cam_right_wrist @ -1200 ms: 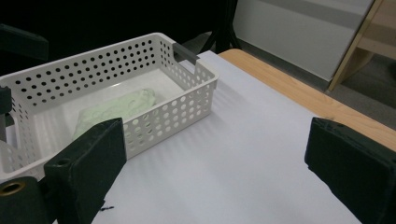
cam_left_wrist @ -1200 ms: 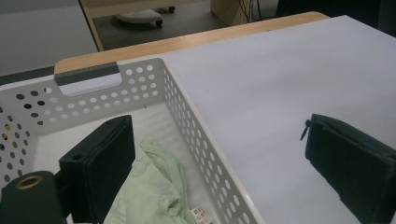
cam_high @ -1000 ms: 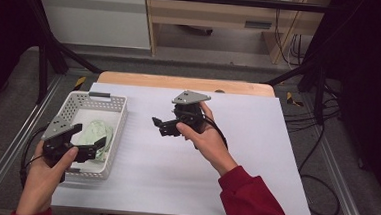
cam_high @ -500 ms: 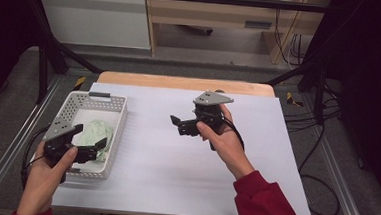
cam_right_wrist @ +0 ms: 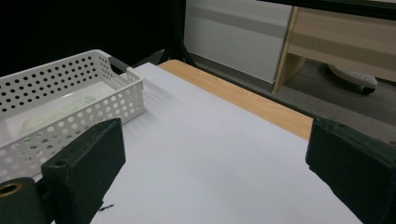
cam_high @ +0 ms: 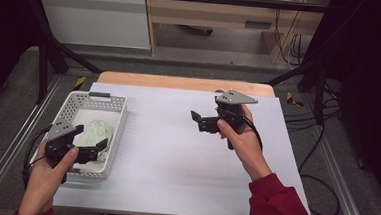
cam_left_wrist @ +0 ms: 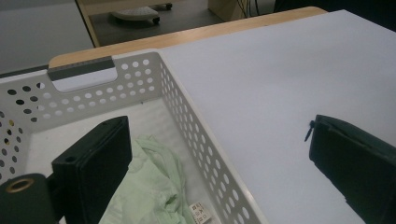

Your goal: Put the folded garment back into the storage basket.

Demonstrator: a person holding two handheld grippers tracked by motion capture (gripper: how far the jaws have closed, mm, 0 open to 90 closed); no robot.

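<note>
High view: a person's two hands hold a gripper each over a white counter [cam_high: 176, 151].
Left gripper [cam_high: 98, 147]: at the near end of a white perforated basket [cam_high: 117, 128], fingers [cam_left_wrist: 95, 161] spread wide with nothing between them; one finger hangs over the basket's inside, the other over the counter outside its wall.
Green cloth [cam_left_wrist: 149, 191]: crumpled on the basket floor, a small label showing, just beside the left finger; touching or not, cannot tell.
Right gripper [cam_high: 194, 120]: above the middle of the counter, well apart from the basket, pointing toward it.
Right fingers [cam_right_wrist: 88, 156]: wide apart, empty.
</note>
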